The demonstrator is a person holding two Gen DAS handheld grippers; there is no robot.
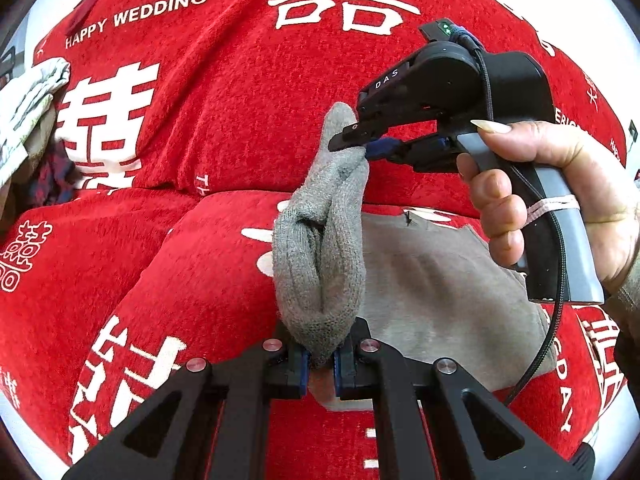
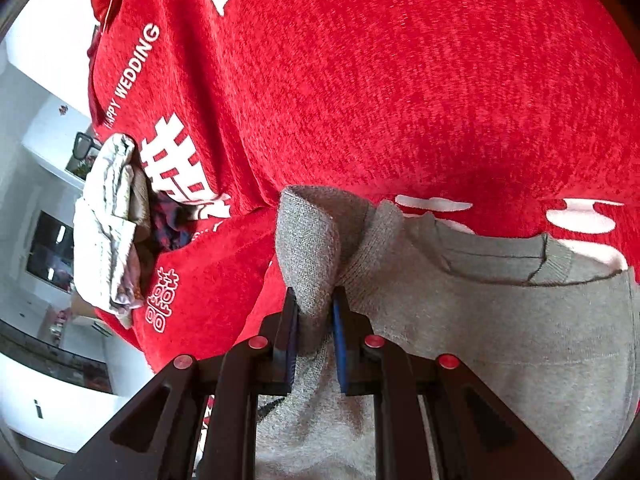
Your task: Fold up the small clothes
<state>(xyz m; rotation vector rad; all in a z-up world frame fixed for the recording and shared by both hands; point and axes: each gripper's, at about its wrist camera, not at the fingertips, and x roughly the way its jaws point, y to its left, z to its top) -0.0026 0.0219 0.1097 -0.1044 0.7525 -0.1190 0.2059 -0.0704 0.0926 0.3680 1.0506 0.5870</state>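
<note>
Over the red wedding cover, nearest the left camera, the left gripper is clamped on one end of a grey knit sleeve, lifted clear of the cover. Beyond it, the right gripper, held in a hand, pinches the sleeve's other end. Behind, the grey garment's body lies on the cover; farther left, a heap of clothes.
</note>
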